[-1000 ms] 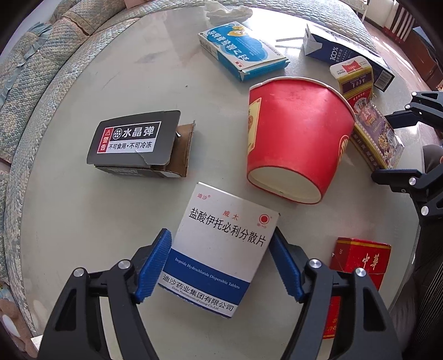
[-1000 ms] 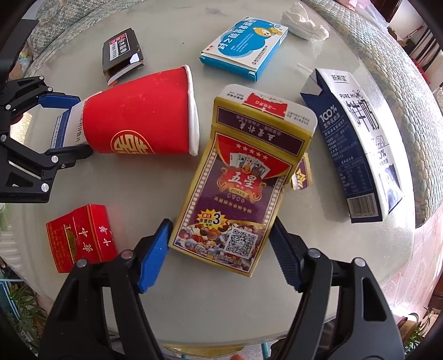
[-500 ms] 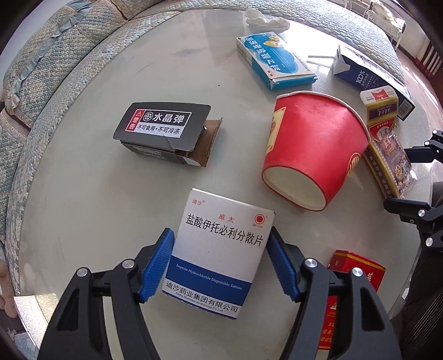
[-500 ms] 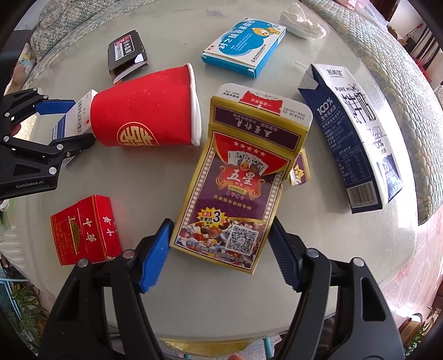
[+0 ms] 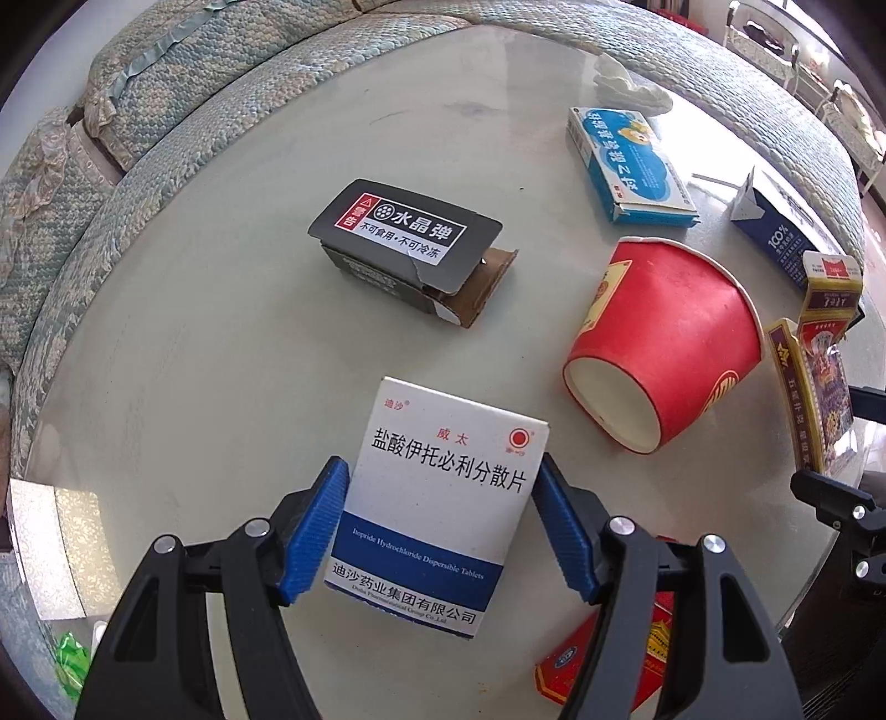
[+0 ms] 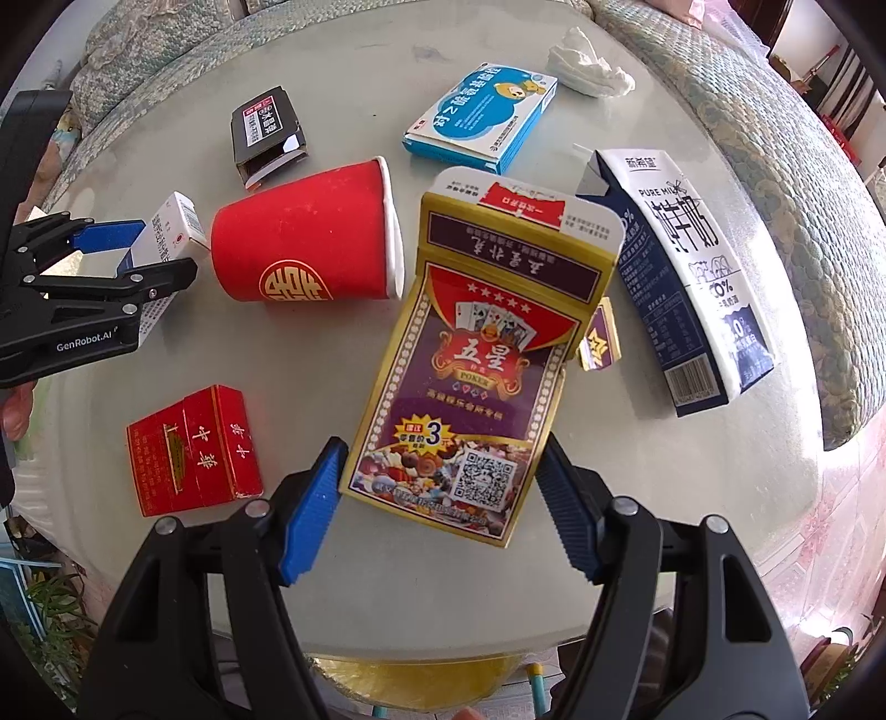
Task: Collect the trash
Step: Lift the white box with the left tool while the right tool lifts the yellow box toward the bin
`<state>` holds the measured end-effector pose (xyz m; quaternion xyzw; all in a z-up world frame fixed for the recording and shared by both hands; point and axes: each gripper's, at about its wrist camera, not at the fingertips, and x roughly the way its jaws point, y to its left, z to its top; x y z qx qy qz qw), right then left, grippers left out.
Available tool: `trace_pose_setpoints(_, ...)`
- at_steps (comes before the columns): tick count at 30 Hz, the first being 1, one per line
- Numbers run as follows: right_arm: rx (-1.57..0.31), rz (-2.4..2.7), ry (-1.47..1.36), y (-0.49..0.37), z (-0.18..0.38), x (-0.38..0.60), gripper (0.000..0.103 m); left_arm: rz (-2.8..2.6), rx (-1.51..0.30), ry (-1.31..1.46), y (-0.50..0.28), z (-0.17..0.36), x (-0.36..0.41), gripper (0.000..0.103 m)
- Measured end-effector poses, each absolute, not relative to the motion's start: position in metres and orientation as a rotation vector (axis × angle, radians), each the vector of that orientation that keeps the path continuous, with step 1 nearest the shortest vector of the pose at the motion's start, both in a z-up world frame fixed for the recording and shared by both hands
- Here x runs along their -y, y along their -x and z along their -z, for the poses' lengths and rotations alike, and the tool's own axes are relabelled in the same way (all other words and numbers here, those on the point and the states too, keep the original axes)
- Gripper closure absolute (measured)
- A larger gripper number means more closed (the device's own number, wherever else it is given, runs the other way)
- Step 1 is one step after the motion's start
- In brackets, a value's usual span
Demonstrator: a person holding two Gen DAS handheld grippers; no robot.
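My left gripper (image 5: pixel 440 523) is shut on a white and blue medicine box (image 5: pixel 443 498) and holds it above the round table; the box also shows in the right wrist view (image 6: pixel 166 232). My right gripper (image 6: pixel 440 512) is shut on a purple and gold playing-card box (image 6: pixel 476 365), lifted off the table; it shows at the right edge of the left wrist view (image 5: pixel 814 382). A red paper cup (image 5: pixel 664 343) lies on its side between the two boxes.
On the glass table (image 5: pixel 221 343) lie a black open box (image 5: pixel 404 243), a blue and white box (image 5: pixel 631 160), a dark blue milk carton (image 6: pixel 686 266), a red cigarette pack (image 6: pixel 191 448) and crumpled tissue (image 6: pixel 590 50). A quilted sofa (image 5: pixel 166 72) curves behind.
Both grippers have risen and pulled back with their boxes, which are now off the table. The table items look farther away.
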<state>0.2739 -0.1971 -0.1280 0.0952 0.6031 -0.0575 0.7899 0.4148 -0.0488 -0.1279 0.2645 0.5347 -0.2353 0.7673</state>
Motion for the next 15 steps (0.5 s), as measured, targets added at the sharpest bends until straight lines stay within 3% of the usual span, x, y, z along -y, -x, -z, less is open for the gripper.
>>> trace_pose_setpoints(15,-1.204,0.113,-0.163,-0.248,0.092,0.183,0.035,0.323,-1.073,-0.342,-0.350,0.088,0.030,0.037)
